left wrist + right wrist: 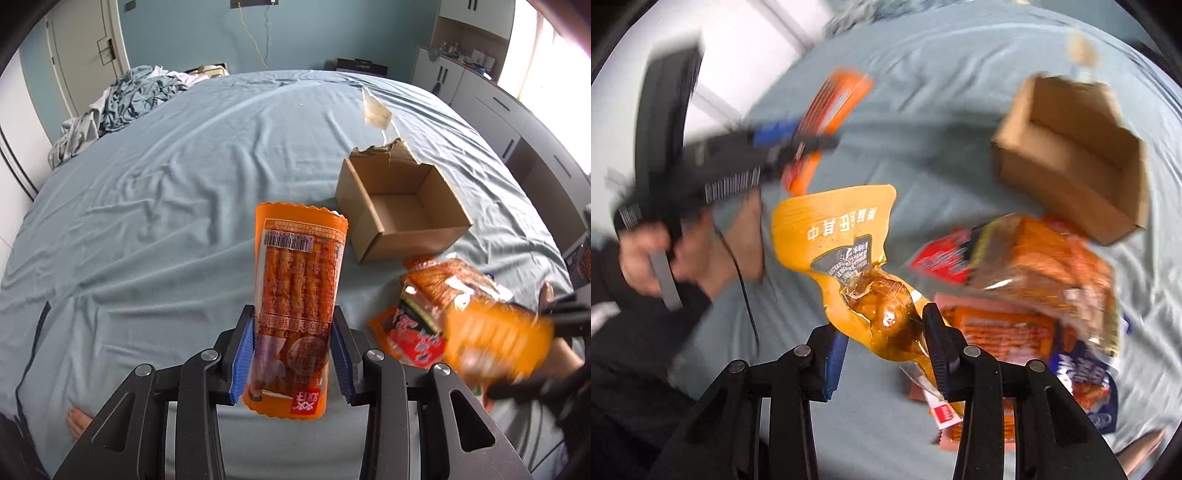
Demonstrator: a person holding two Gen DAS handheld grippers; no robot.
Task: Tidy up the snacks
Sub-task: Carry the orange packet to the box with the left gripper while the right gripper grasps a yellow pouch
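Step in hand: both snack pkts are picked up, neither in the cardboard box [400, 206] yet.

The orange spicy-stick pkt [295, 306] stands upright in the left hand-held gripper [291, 354], blue pads pressing its lower sides, over the bed sheet [166, 177] just short of the box. The yellow vacuum pkt [864, 273], w/ a brown glossy piece inside, sits in the right hand-held gripper [886, 343]; jaws narrow on its lower end, pkt off the sheet, so likely held. Right wrist view is motion-blurred.

Box is open-topped, empty as far as seen, one flap torn, lying on the bed beyond the snack pile [1034, 295]. The pile lies just beside the box, near side: red, orange and blue-white pkts, overlapping.

Next move, as a judgement: carry each pkt over the box rim, lower inside, then let go. The tall stick pkt prob. needs tilting flat to fit. Hands are close together, so one at a time to avoid a clash.

Writing: the stick pkt shows a barcode w/ digits too small to trust, plus Chinese text upside down and a red corner logo. The yellow pkt has large Chinese chars, inverted; "中" is readable, rest unclear.
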